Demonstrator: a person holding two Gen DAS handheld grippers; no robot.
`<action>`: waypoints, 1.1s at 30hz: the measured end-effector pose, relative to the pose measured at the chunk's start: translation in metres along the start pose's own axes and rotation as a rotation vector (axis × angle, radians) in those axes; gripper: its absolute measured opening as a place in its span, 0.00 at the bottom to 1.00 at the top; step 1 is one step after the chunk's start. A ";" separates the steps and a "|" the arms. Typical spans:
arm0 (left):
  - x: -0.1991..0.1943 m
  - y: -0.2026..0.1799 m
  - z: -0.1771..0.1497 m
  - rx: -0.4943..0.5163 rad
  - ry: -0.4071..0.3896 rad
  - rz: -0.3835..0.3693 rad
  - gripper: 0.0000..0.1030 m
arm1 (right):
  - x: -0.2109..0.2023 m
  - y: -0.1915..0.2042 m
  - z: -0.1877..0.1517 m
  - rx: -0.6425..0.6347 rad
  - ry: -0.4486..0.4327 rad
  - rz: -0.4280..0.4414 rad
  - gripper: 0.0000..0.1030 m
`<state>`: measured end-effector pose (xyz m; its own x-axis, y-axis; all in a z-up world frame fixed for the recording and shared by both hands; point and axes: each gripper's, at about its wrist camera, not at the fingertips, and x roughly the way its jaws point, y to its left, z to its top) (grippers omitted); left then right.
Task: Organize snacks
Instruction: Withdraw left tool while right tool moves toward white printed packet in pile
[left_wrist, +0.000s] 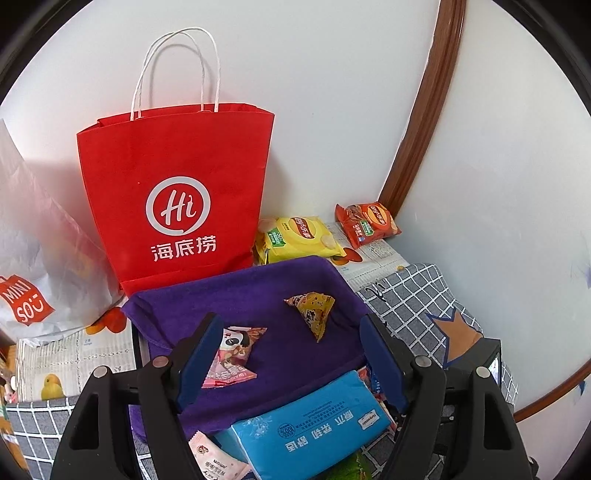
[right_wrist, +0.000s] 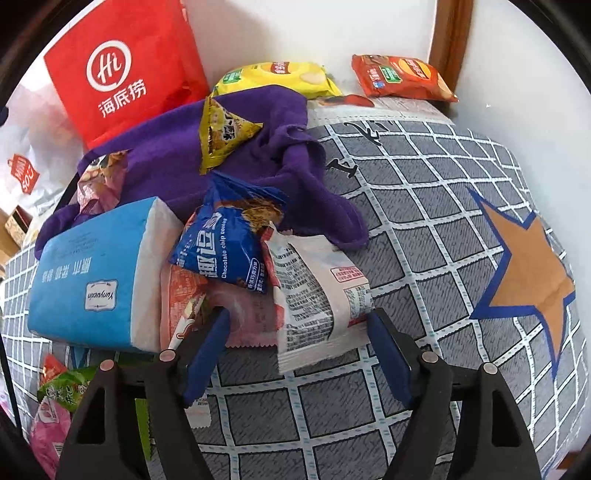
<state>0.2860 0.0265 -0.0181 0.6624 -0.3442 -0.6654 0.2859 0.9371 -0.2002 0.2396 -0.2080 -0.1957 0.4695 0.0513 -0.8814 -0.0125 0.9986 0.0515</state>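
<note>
Lower centre of frame: right hand-held gripper (right_wrist: 297, 325) spread wide around white snack packet (right_wrist: 319, 291), lined up to grab | left hand-held gripper (left_wrist: 291, 354) wide, empty, above purple cloth (left_wrist: 258, 295).

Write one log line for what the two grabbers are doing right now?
left gripper: open, over purple towel | right gripper: open, around white snack packet | nothing held

Both wrist views close, angled down, sharing purple cloth (left_wrist: 258, 295) and red bag (right_wrist: 125, 66).
</note>
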 end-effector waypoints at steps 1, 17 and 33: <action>0.000 0.000 0.000 -0.001 0.001 0.001 0.73 | 0.000 0.000 0.000 -0.004 -0.003 -0.003 0.71; 0.011 0.006 0.000 -0.002 0.015 0.054 0.73 | -0.017 -0.009 -0.006 -0.048 -0.050 -0.008 0.24; 0.030 -0.017 -0.008 0.036 0.071 0.029 0.73 | -0.037 -0.046 -0.025 0.001 -0.083 0.091 0.15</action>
<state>0.2951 0.0005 -0.0400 0.6201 -0.3103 -0.7205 0.2927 0.9436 -0.1545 0.2006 -0.2552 -0.1769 0.5378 0.1407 -0.8313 -0.0575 0.9898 0.1304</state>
